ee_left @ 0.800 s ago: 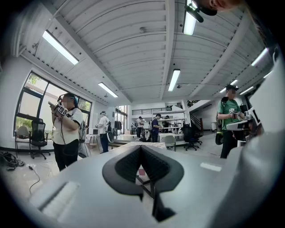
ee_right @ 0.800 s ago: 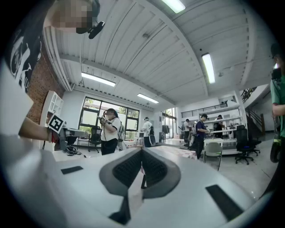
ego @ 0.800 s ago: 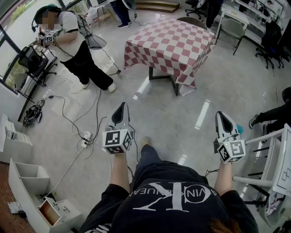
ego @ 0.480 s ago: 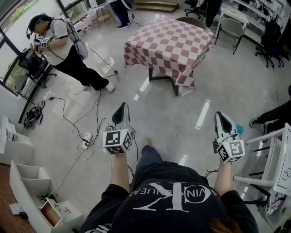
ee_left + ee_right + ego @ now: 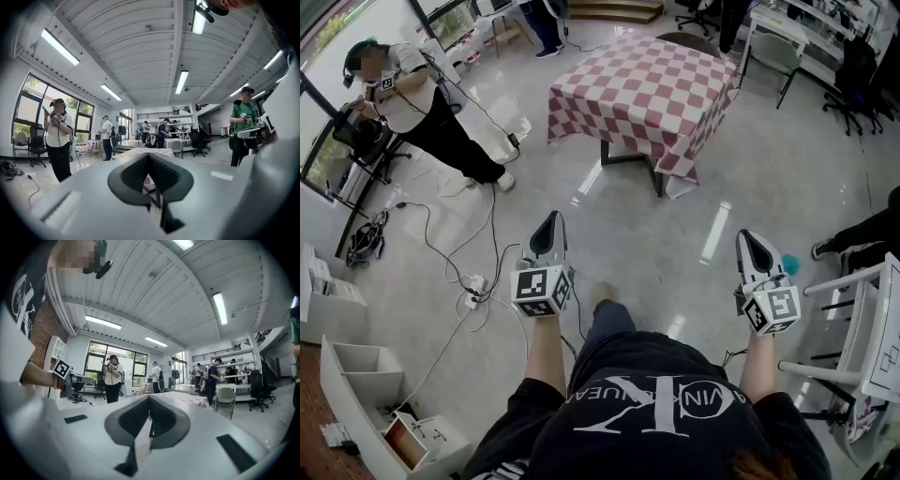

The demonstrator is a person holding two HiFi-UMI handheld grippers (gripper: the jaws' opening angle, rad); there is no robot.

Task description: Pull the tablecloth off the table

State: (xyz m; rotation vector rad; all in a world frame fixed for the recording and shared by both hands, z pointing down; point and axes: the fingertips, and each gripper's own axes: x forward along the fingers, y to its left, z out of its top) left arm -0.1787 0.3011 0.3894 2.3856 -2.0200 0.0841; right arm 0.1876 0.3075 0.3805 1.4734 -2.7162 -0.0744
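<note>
1. Your left gripper [image 5: 550,223] is clenched, jaws pressed together with nothing between them, and held level above the floor.
2. Your right gripper [image 5: 744,238] is clenched too, jaw against jaw and empty, also level.
3. The red-and-white checked tablecloth [image 5: 642,94] lies spread over the table [image 5: 659,176], well ahead of both grippers. It hangs down over the table's edges, and neither gripper touches it.
4. Along the left gripper's jaws the cloth shows straight ahead, just past the closed tips. Along the right gripper's jaws it sits ahead and a little to the right.
5. A person in a white top [image 5: 405,89] stands well ahead and to the left of your left gripper.
6. A white power strip [image 5: 475,282] with trailing cables lies on the floor just left of your left gripper.
</note>
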